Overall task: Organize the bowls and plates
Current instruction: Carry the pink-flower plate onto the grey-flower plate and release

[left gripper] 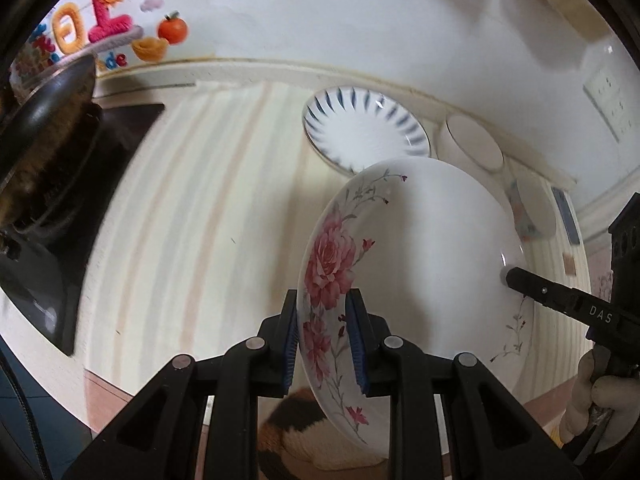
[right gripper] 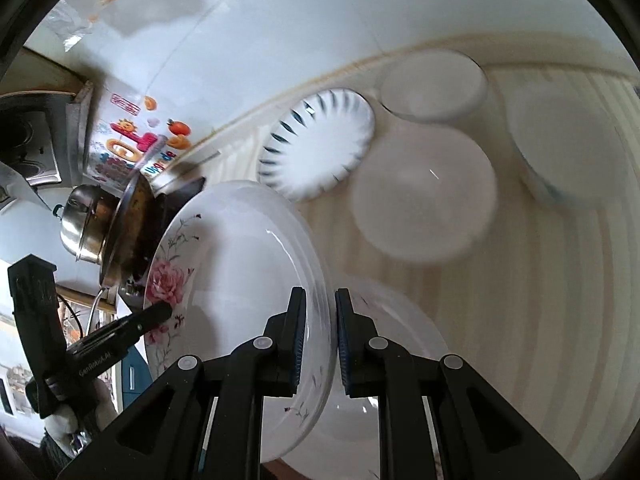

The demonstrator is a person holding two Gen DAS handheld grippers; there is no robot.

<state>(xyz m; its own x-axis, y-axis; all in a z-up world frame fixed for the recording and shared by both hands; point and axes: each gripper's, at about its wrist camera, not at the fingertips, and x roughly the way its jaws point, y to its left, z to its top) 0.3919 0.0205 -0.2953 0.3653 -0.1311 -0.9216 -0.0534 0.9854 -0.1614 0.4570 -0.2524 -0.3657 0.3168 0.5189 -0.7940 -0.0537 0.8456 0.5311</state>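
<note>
Both grippers pinch opposite rims of the floral plate (left gripper: 420,248), carrying it.
Left gripper (left gripper: 325,344) at 9 o'clock, right gripper (right gripper: 320,340) at 3; next, probably lower it level onto the white plates (right gripper: 424,196).

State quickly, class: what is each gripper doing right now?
Left gripper: shut on the rose-patterned plate, at its flowered rim.
Right gripper: shut on the same plate's opposite rim.

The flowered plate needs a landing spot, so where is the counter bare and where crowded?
Bare striped counter lies between the stove and the blue-rayed plate. Crowded: along the wall, where that plate, white bowls and a further bowl cluster.
</note>
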